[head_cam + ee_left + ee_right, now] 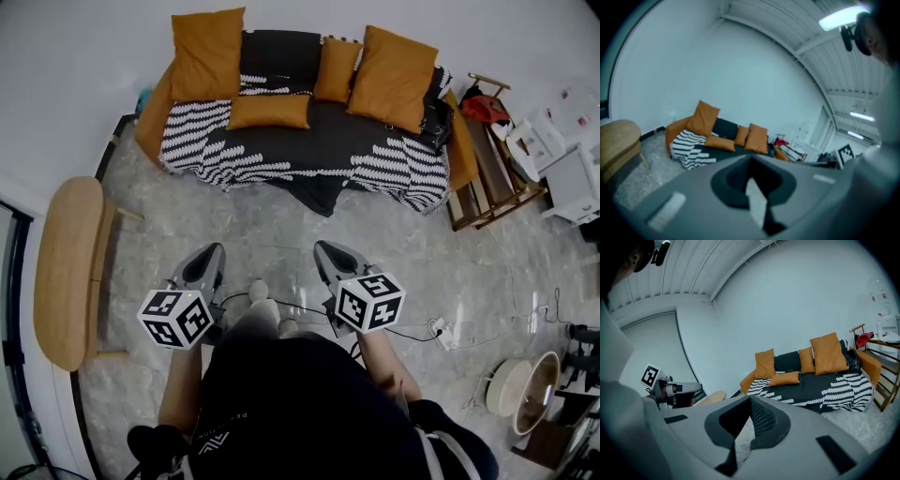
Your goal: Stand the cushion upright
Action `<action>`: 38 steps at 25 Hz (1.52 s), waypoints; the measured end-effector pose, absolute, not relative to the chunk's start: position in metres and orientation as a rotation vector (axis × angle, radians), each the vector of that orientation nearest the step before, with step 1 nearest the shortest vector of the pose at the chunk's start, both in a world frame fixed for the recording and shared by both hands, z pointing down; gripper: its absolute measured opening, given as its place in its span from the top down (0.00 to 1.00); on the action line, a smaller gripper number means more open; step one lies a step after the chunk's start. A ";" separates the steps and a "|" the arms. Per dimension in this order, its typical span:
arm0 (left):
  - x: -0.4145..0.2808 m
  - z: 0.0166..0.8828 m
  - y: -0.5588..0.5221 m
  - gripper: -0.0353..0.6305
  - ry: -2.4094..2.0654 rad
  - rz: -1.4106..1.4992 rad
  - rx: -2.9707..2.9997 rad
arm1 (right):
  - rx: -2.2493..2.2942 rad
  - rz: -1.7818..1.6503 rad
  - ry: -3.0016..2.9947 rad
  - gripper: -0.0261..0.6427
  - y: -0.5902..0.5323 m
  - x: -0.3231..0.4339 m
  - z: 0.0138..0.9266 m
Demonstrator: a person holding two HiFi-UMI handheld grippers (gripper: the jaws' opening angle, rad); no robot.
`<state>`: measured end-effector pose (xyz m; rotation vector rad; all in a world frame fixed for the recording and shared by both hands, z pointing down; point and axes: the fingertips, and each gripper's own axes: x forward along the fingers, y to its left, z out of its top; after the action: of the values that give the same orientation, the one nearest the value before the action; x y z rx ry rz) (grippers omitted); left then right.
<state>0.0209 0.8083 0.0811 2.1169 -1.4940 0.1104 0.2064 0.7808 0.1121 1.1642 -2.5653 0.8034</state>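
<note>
**A:** Are the fingers free, and where is the cushion?

**B:** The left gripper (208, 253) and right gripper (327, 248) both have their fingers clenched on nothing. The flat orange fabric cushion (269, 112) lies well ahead of them on the seat of the dark sofa with the black-and-white throw (328, 141), more toward the left fingers' side.

**A:** How does it lie?

**B:** Broad face up, with its long axis crosswise to the fingers, along the seat.

**A:** How will it handle?

**B:** Probably light, soft and floppy. I'd pinch the near long edge at both ends and tip it against the backrest.
</note>
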 end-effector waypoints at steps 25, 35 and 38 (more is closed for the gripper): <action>-0.041 0.117 0.599 0.94 -1.381 0.127 2.154 | 1.301 0.815 -2.446 0.96 0.592 0.146 0.133; -0.090 0.146 0.540 0.94 -1.373 0.191 2.098 | 1.311 0.851 -2.406 0.96 0.533 0.107 0.146; -0.097 0.150 0.521 0.94 -1.365 0.210 2.126 | 1.321 0.844 -2.395 0.96 0.521 0.101 0.150</action>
<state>-0.0970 0.5211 0.1505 2.1258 -1.3648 0.2100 0.1010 0.5215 0.1495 1.3214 -2.3954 0.8442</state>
